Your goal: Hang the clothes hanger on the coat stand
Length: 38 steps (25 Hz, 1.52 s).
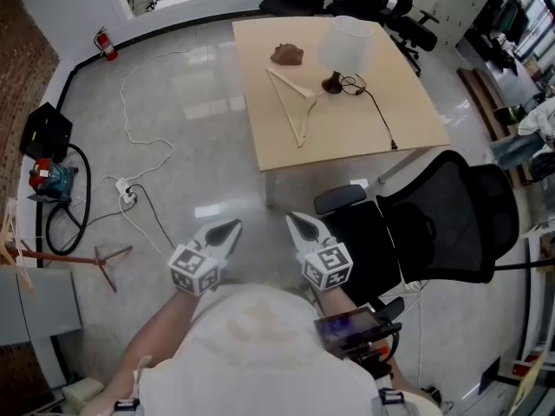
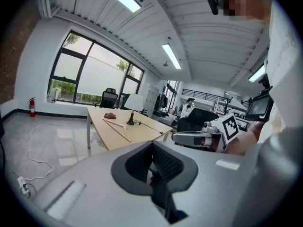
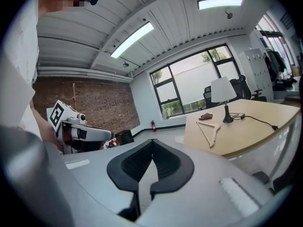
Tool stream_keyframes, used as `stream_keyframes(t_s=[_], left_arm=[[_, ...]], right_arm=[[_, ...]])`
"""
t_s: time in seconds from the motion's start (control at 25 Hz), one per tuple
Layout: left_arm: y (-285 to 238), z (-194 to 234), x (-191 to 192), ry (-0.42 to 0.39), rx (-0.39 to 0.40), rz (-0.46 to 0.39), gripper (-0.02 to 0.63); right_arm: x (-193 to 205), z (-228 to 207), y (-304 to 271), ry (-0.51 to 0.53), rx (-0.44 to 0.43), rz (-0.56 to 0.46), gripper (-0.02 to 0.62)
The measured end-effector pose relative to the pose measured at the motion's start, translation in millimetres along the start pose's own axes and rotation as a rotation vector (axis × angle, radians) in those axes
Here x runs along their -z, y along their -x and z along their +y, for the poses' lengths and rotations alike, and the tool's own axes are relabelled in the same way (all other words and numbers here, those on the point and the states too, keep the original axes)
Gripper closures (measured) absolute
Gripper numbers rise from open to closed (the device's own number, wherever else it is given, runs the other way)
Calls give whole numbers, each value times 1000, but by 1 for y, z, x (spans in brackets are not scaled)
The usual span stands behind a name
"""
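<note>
Far left of the table: red fire extinguisher [image 1: 105, 43] against the wall. Black case [image 1: 43, 133] and white power strip [image 1: 127, 194] with a looping white cable lie on glossy grey floor.
Left of the table, nearer: thin red-brown splayed legs [image 1: 106, 261] on the floor. Cannot tell what they belong to.
Left gripper [image 1: 232, 226]: short of the table's near edge, jaws pressed together with nothing between them.
Right gripper [image 1: 293, 220]: just beside the left one, jaws likewise closed and empty.
Clothes hanger [image 1: 295, 102]: pale wood, triangular, lying flat on the table's left half.
Table [image 1: 408, 120]: square, matte, light wood-look top.
Also on the table: brown crumpled lump [image 1: 287, 55] beyond the hanger. A white-shaded lamp [image 1: 342, 46] with a dark base stands right of the hanger, its black cord running to the table's right edge.
In the way: black mesh office chair [image 1: 451, 224] at the table's near right corner, close beside the right gripper.
View differences: only the head view shows the floor clutter. Only the right gripper view shows a brick wall [image 3: 85, 103]. The left gripper view shows a person [image 2: 189, 104] far beyond the table.
</note>
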State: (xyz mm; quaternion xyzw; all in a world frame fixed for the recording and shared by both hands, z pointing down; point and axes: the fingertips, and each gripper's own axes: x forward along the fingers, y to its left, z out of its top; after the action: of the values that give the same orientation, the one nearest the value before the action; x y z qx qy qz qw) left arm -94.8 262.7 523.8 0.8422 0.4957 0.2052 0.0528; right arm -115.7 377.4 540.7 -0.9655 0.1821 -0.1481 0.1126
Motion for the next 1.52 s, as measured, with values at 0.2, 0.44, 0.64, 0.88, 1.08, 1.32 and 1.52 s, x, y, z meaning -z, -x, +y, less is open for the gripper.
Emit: stream_keyframes(t_s=[0.2, 0.44, 0.64, 0.88, 1.08, 1.32, 1.52], left_arm=[[-7, -7, 0, -8, -12, 7, 604], [-15, 8, -4, 4, -9, 14, 604], [-37, 37, -5, 21, 31, 27, 604], [-66, 86, -29, 15, 104, 20, 604], [-79, 138, -56, 1, 138, -8, 604], [-83, 182, -72, 23, 152, -20, 604], [-88, 202, -77, 51, 156, -31, 604]], right_arm=[[5, -10, 6, -15, -1, 17, 581], [3, -21, -9, -34, 17, 26, 581], [-1, -39, -32, -47, 70, 38, 581], [-12, -59, -77, -56, 164, 64, 581], [-30, -63, -119, -52, 204, 57, 581], [-46, -66, -156, -46, 249, 54, 581], [-46, -63, -182, -40, 240, 93, 581]])
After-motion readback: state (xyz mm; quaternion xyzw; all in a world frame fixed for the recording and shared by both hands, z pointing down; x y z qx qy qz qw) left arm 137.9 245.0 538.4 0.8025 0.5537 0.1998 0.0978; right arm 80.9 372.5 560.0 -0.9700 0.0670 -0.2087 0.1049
